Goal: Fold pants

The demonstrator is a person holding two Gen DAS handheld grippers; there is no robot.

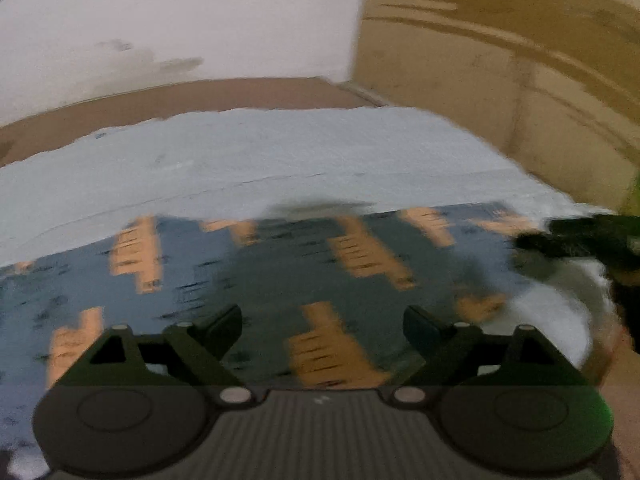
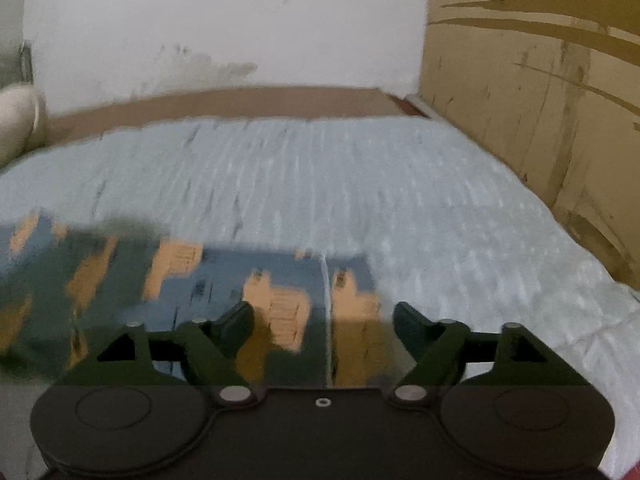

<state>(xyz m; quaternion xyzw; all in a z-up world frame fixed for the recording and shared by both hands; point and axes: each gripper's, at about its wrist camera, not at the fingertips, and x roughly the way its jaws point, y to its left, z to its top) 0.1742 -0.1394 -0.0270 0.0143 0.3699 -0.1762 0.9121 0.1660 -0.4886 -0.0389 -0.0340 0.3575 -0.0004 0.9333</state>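
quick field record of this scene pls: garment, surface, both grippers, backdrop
garment: blue pants with orange blocks, lying flat
surface: pale blue quilted cover
left gripper: open, nothing between the fingers, above the pants
right gripper: open, holding nothing, over the pants' edge
backdrop: white wall, cardboard to the right
image: motion-blurred

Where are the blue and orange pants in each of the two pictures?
Left wrist view: the pants fill the lower middle, spreading from the left edge almost to the right, under the open jaws.
Right wrist view: the pants lie lower left to centre; their right edge ends near the right jaw.
Shared landmark: the pale blue bedcover beneath them, with the white wall behind.
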